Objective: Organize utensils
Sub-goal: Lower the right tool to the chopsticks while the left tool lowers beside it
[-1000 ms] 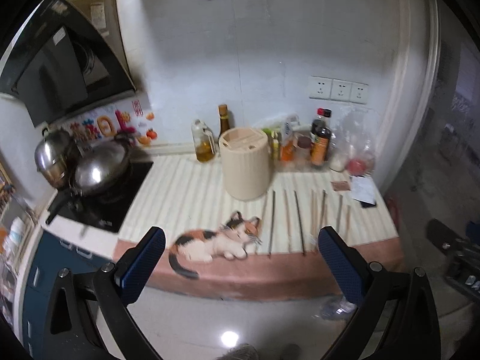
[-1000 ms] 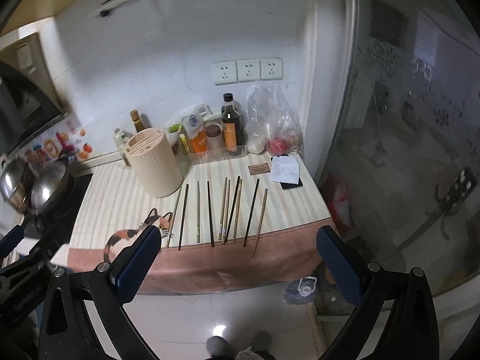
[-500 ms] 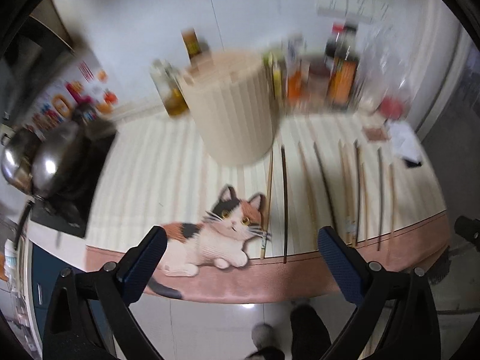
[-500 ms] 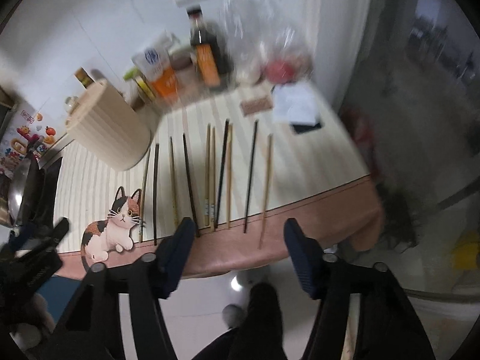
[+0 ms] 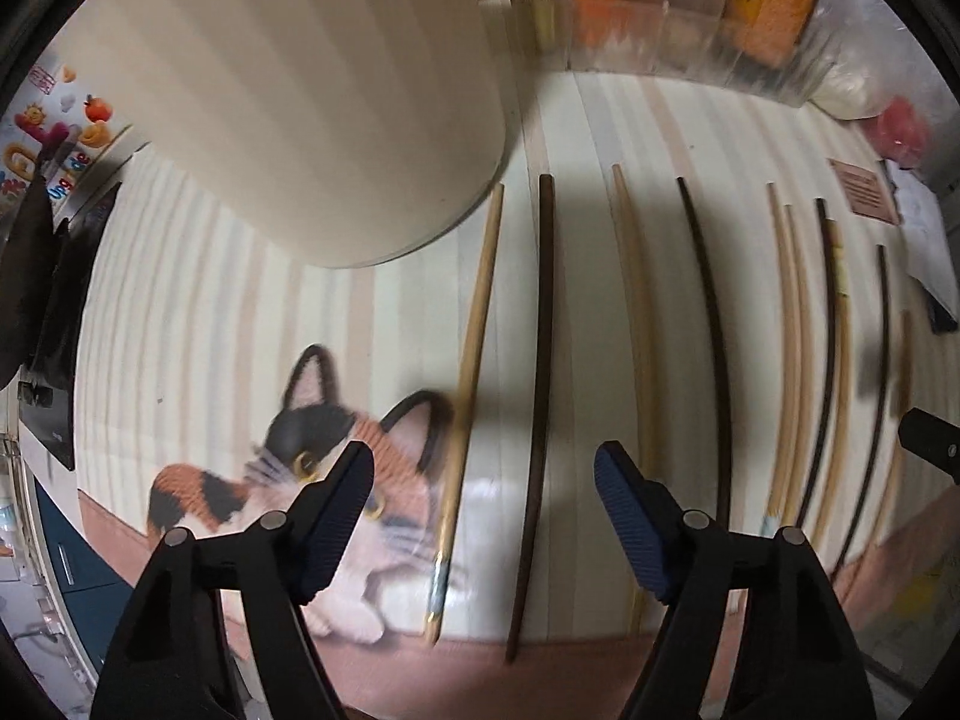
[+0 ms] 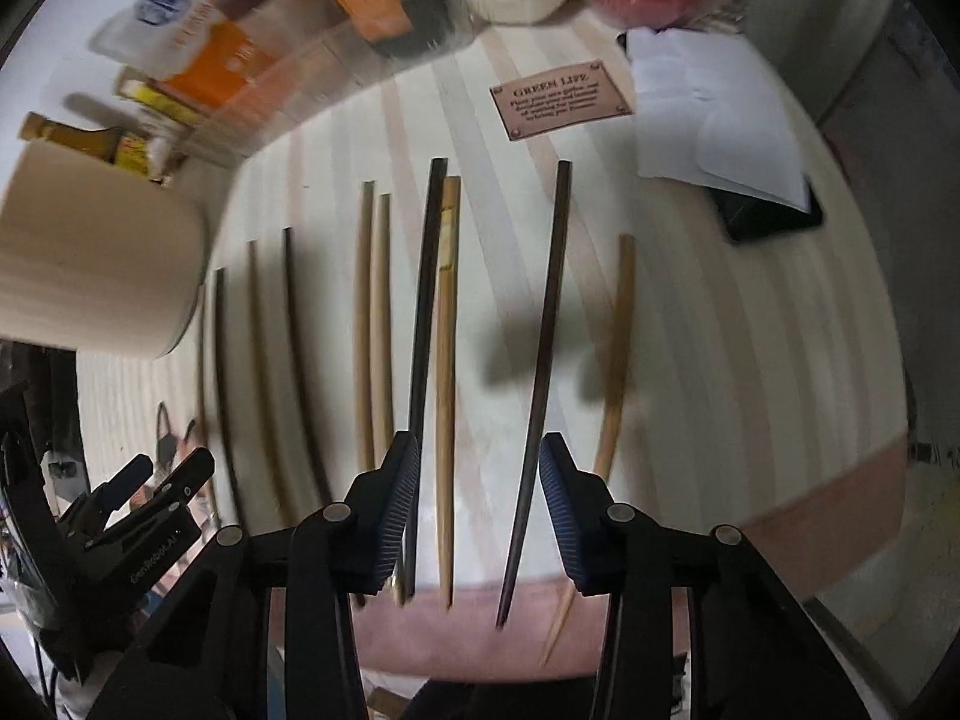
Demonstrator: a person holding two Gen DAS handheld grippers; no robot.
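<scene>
Several chopsticks, light bamboo and dark wood, lie side by side on the striped mat. My left gripper (image 5: 483,480) points down over the leftmost ones, a bamboo chopstick (image 5: 474,354) and a dark chopstick (image 5: 540,360); its jaws are closing, pads touching neither. My right gripper (image 6: 478,480) hovers over a bamboo chopstick (image 6: 444,390) and a dark chopstick (image 6: 543,348); its jaws are closing too, with nothing pressed. A cream ribbed holder (image 5: 312,90) stands just behind the left chopsticks, and shows again as the holder (image 6: 90,252) at the left of the right wrist view.
A clear tray of sauce bottles and packets (image 6: 288,48) lines the back wall. White paper (image 6: 714,120) over a black phone (image 6: 774,216) lies at the right, near a brown label card (image 6: 561,99). A cat picture (image 5: 312,480) marks the mat's front left; the pink counter edge (image 6: 828,516) runs along the front.
Both grippers have dropped from high above the floor to just over the chopsticks and tipped steeply downward. The jaws of both have narrowed, the right more than the left.
</scene>
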